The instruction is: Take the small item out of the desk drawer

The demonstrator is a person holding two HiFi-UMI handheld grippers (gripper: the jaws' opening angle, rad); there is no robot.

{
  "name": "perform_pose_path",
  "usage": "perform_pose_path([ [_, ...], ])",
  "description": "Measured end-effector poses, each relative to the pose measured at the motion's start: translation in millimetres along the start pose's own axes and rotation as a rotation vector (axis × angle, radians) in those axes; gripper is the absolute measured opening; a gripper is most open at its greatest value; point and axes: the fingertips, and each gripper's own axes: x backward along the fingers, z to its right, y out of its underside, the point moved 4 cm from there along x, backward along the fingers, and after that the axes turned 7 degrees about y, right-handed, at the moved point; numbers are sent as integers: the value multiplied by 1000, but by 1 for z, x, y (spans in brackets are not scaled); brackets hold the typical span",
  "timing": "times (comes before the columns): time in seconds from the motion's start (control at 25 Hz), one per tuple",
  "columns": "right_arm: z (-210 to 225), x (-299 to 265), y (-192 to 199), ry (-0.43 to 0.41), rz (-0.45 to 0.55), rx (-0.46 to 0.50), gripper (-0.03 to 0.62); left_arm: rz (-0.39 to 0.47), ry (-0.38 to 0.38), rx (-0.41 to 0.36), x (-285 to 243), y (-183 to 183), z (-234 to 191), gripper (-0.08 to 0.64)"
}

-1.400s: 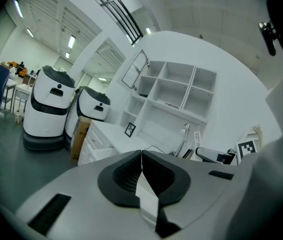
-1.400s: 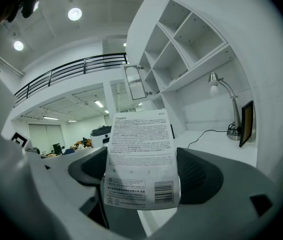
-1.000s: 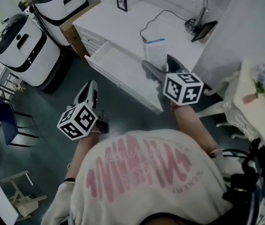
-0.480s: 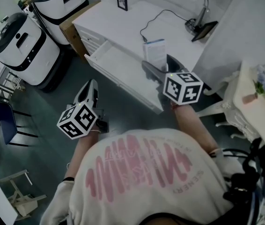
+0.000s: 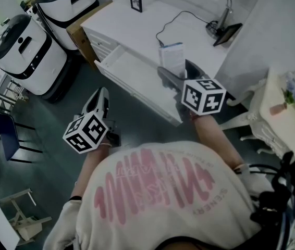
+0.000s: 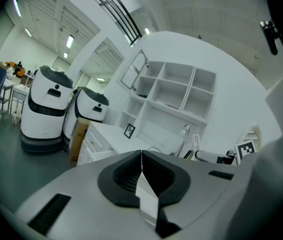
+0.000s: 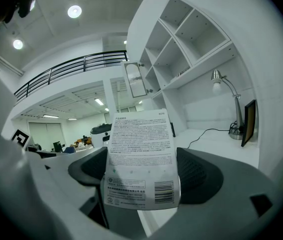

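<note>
While left gripper jaws meet empty, right gripper jaws clamp printed packet upright, seemingly above drawer.

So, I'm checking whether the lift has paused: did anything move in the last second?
Nothing visibly changed. The right hand-held gripper stays shut on the small packet, held upright. The left hand-held gripper stays shut and empty. The desk drawer stays open.
</note>
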Motion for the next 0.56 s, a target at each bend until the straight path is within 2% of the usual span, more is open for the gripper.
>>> perform_pose_path([
  [0.56, -2, -3, 2, 7, -7, 9, 446, -1, -2, 5, 1, 0, -5, 31],
])
